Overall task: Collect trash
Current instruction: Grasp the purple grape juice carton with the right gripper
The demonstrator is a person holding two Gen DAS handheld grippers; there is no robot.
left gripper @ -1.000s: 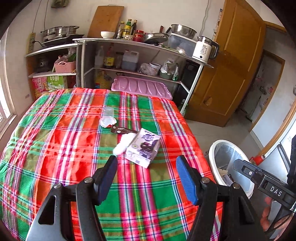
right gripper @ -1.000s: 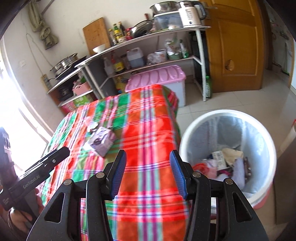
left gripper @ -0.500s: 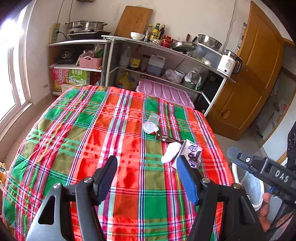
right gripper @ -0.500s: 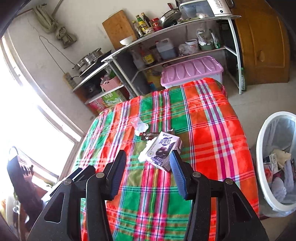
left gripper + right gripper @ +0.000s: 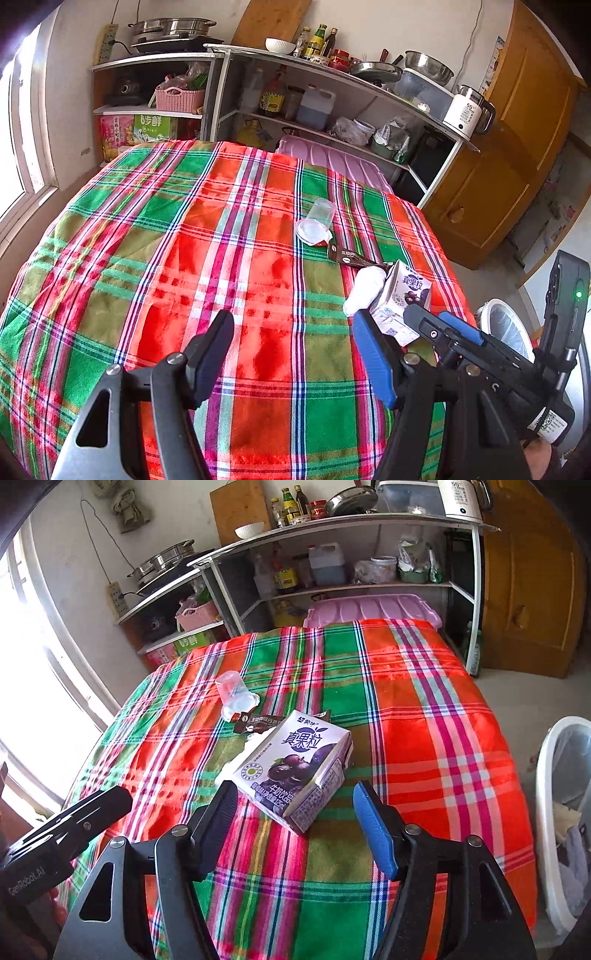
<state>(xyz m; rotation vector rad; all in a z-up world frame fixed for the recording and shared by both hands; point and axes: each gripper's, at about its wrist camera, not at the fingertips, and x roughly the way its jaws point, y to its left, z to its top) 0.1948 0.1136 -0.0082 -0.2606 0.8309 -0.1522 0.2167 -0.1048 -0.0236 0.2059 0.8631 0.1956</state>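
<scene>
A purple and white milk carton (image 5: 295,764) lies on the plaid tablecloth (image 5: 424,709), just ahead of my open right gripper (image 5: 295,812), its near corner between the fingertips. A crumpled white tissue (image 5: 236,762), a brown wrapper (image 5: 258,723) and a clear plastic cup (image 5: 234,694) lie behind it. In the left wrist view the carton (image 5: 402,295), tissue (image 5: 364,290), wrapper (image 5: 351,256) and cup (image 5: 316,221) sit to the right ahead of my open, empty left gripper (image 5: 295,347). The right gripper (image 5: 454,332) reaches the carton there.
A white bin (image 5: 565,812) with trash inside stands on the floor right of the table. A metal shelf (image 5: 332,583) with bottles and pots, a pink lidded box (image 5: 373,607) and a wooden door (image 5: 532,572) lie beyond the table. A window (image 5: 29,701) is at left.
My right gripper has swung from over the bin to the table and closed in on the milk carton. My left gripper has shifted left, so the trash now lies to its right.
</scene>
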